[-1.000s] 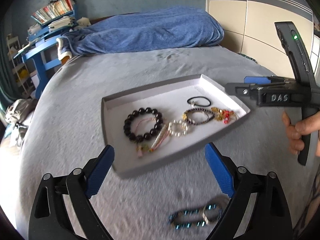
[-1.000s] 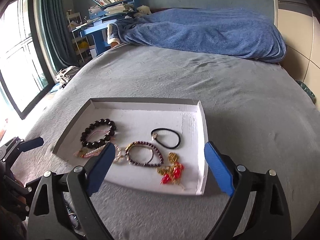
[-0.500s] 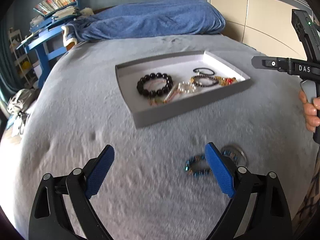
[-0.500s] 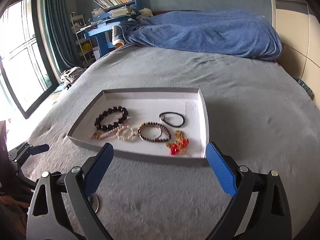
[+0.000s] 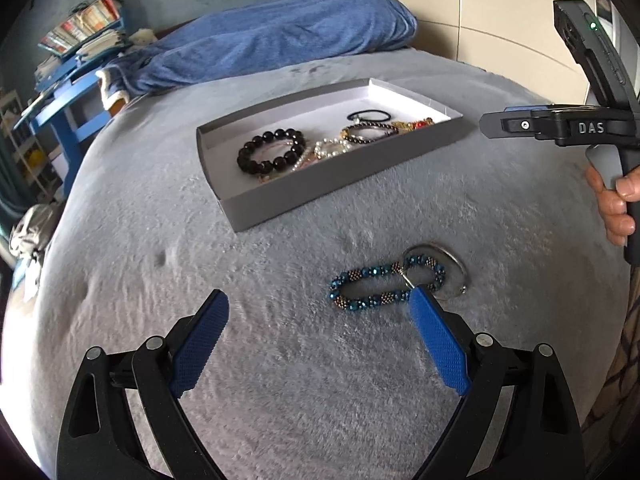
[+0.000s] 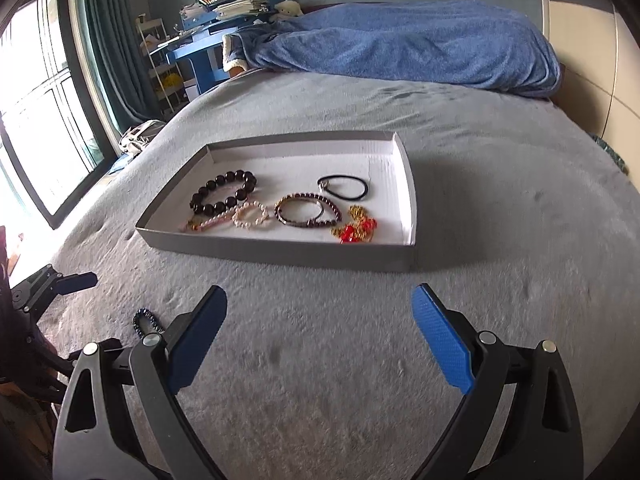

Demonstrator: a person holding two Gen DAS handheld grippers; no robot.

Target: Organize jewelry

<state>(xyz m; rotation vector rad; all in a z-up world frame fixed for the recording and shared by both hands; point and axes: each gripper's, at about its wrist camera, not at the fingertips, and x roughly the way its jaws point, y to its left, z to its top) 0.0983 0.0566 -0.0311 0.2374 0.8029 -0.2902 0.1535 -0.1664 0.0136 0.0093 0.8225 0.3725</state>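
Observation:
A grey tray (image 5: 320, 184) with a white floor lies on the grey bed cover and holds several bracelets, among them a black bead bracelet (image 5: 270, 150); the tray also shows in the right wrist view (image 6: 280, 250). A blue bead bracelet (image 5: 380, 282) and a silver bangle (image 5: 454, 258) lie loose on the cover, just ahead of my left gripper's right finger. My left gripper (image 5: 320, 312) is open and empty. My right gripper (image 6: 318, 312) is open and empty, a short way before the tray's near wall. The blue bracelet shows partly at the right wrist view's lower left (image 6: 144, 320).
A blue blanket (image 6: 400, 46) lies heaped at the far end of the bed. A blue desk with books (image 6: 224, 8) and a window (image 6: 36, 112) stand to the left. A cream wardrobe (image 5: 480, 12) stands to the right.
Both grippers have pulled back from the tray toward the near side of the bed. The blue bracelet and bangle now lie farther up in the left wrist view, by its right finger.

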